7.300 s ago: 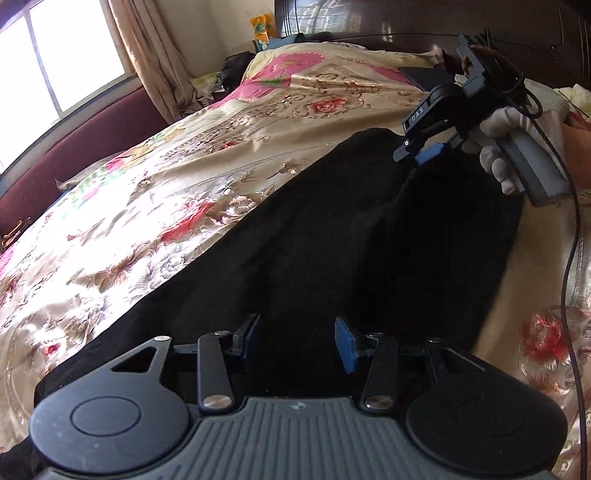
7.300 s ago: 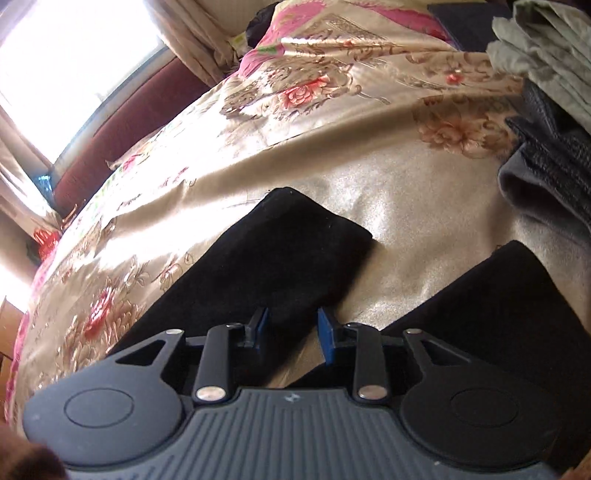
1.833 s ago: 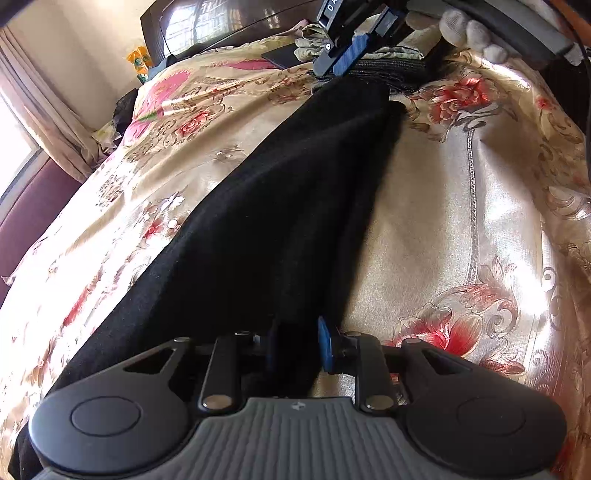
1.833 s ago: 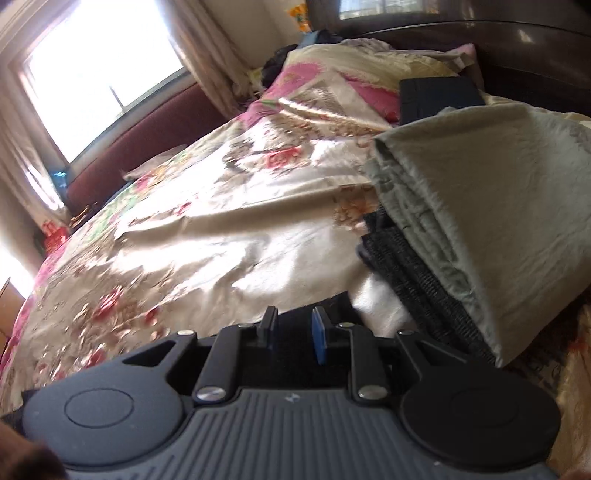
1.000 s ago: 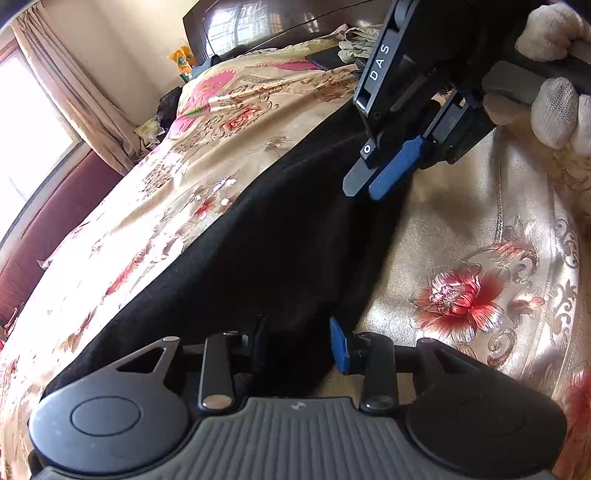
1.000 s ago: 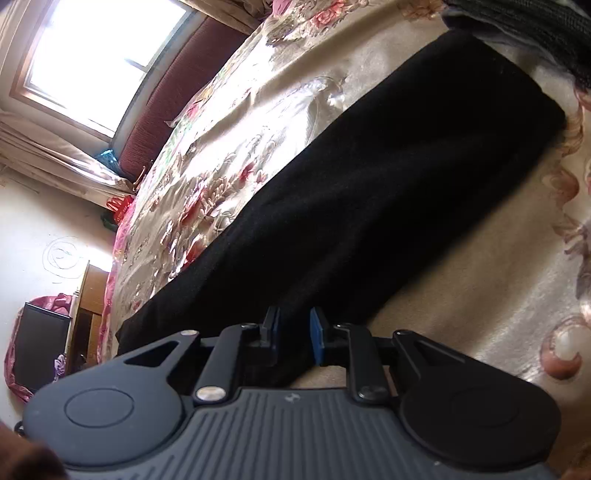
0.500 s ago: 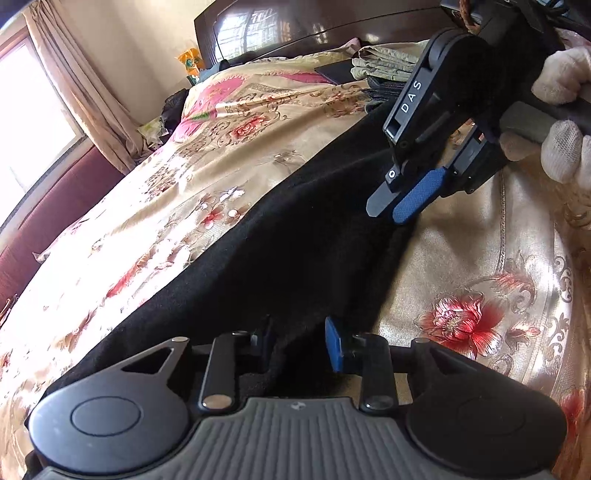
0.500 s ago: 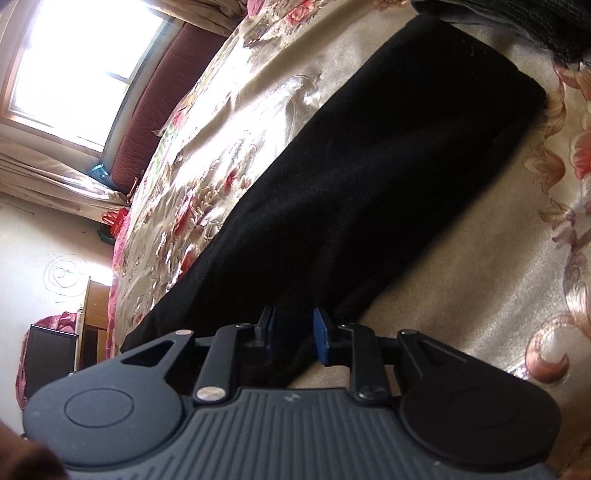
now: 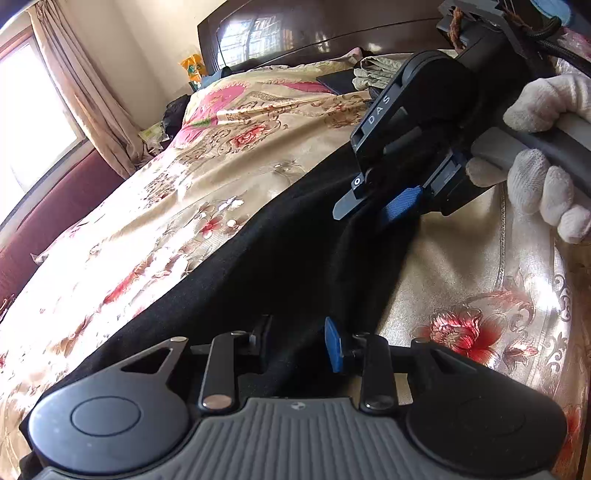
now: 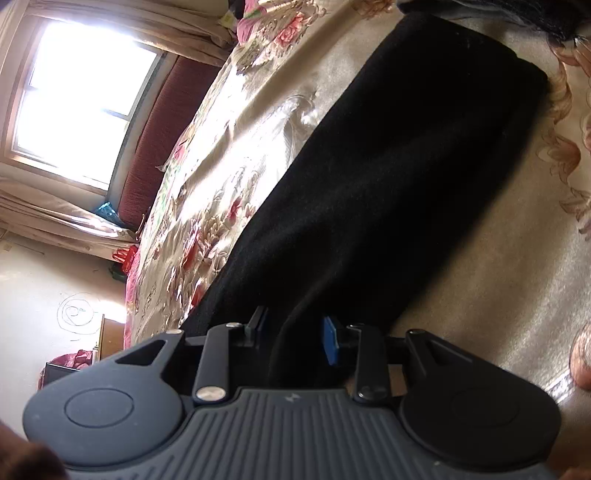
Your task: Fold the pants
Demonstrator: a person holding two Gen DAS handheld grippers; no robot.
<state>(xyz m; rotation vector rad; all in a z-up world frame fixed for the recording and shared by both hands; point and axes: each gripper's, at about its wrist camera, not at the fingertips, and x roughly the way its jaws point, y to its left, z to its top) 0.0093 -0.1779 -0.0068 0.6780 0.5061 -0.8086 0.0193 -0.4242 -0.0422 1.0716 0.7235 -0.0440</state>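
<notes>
- Sunlit bedroom: a window (image 9: 22, 122) with a curtain (image 9: 85, 96) stands at the left, a dark headboard (image 9: 314, 33) at the back.
- A floral gold bedspread (image 9: 207, 170) covers the bed, bright where the sun falls on it.
- The pants (image 9: 280, 254), black, lie on the bedspread as one long narrow strip, folded lengthwise, running from the near left corner toward the headboard.
- The left gripper (image 9: 298, 341) sits at the near end of the pants, at their right edge; its jaws are partly apart with black cloth bunched between them. Cloth hides the left pad, so whether the pads press on it I cannot tell.
- In the right wrist view the far end of the pants (image 10: 458, 74) lies flat and square beside a dark garment (image 10: 491, 11) at the top edge.
- The right gripper (image 10: 293, 334) has just been opening; a fold of pants rises between its jaws, with a gap showing beside the blue pad, so nothing is clamped.
- In the left wrist view the right gripper (image 9: 373, 210) touches the pants' right edge farther up the bed.
- A white-gloved hand (image 9: 543, 166) holds its handle.
- Folded clothes (image 9: 373, 72) are stacked near the headboard.
</notes>
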